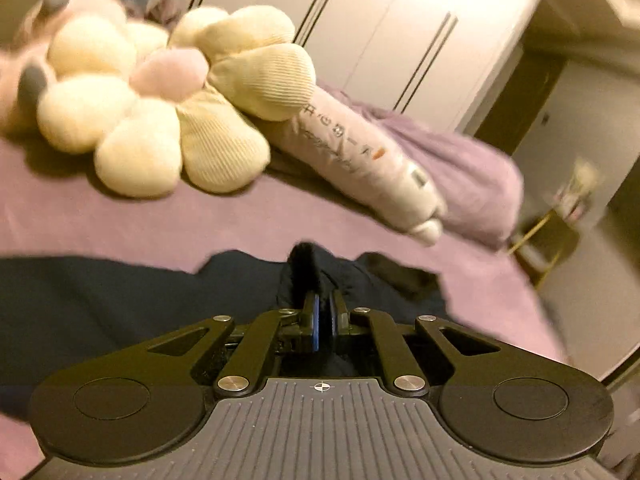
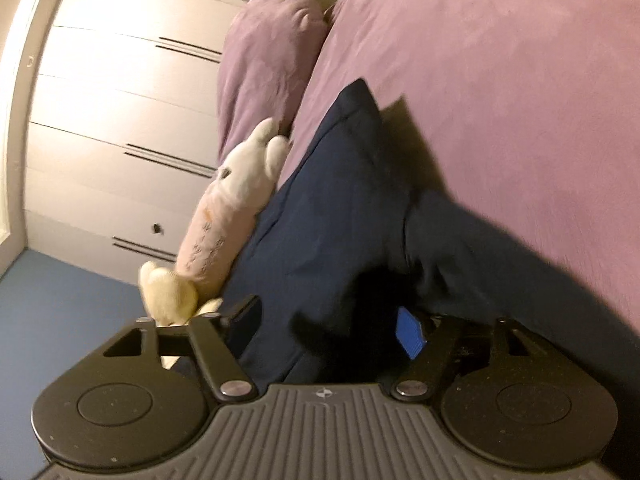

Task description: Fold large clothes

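Navy garment (image 1: pixel 120 300) lies spread on a purple bedsheet (image 1: pixel 160 220), near a flower-shaped plush (image 1: pixel 140 120) and a long plush toy (image 1: pixel 360 160). Left gripper (image 1: pixel 322 312) is clenched on a bunched fold of it directly ahead, cloth trailing off to its left. Right gripper (image 2: pixel 324 328) is spread wide, the garment (image 2: pixel 320 220) between its fingers and stretching away ahead, not yet pinched.

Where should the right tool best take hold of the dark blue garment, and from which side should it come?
Probably at the loose edge of the dark blue garment lying between the fingers of the open right tool, coming in flat along the purple bed sheet. There the cloth bunches into a thick fold, which is easier to pinch. The left tool already pinches another fold.
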A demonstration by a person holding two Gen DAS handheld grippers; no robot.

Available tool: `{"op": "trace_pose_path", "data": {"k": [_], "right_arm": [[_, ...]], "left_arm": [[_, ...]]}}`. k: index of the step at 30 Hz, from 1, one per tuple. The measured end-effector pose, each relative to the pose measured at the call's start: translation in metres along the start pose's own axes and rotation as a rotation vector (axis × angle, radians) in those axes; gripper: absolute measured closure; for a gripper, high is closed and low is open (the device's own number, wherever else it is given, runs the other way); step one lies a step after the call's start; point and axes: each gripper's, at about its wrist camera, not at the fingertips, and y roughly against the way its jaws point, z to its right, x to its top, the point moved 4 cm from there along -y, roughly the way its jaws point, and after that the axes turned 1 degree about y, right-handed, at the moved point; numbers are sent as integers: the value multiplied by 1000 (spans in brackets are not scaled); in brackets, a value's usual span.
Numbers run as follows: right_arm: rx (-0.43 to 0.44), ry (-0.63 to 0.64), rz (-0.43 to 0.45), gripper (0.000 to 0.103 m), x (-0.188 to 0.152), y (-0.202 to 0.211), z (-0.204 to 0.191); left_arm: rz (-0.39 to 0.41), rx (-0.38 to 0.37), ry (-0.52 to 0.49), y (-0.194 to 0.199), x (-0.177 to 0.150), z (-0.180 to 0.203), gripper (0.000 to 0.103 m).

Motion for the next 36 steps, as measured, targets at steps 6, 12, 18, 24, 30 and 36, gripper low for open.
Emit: {"op": "trace_pose_path", "data": {"k": [6,12,18,24,30,36], "right_arm": [[-140,163,154,86,22,22,0],[-325,499,135,92,8,8,1],[-323,549,108,85,5,6,-2],[-222,526,58,24,0,56,-13],[-230,797,153,53,-24,59,-59],[-268,962,75,75,-44,-31,-90]], "left_arm": [[-102,33,-61,-45,-41,8,96],[-145,151,-101,-79,-70,-5,94],[-143,270,-231,-81,-85,-13,61],[-37,160,-83,-29,-75,-31,21],[-83,9,-4,-21,-79,-4,7],[-125,136,-179,-70,-108,23,12]]}}
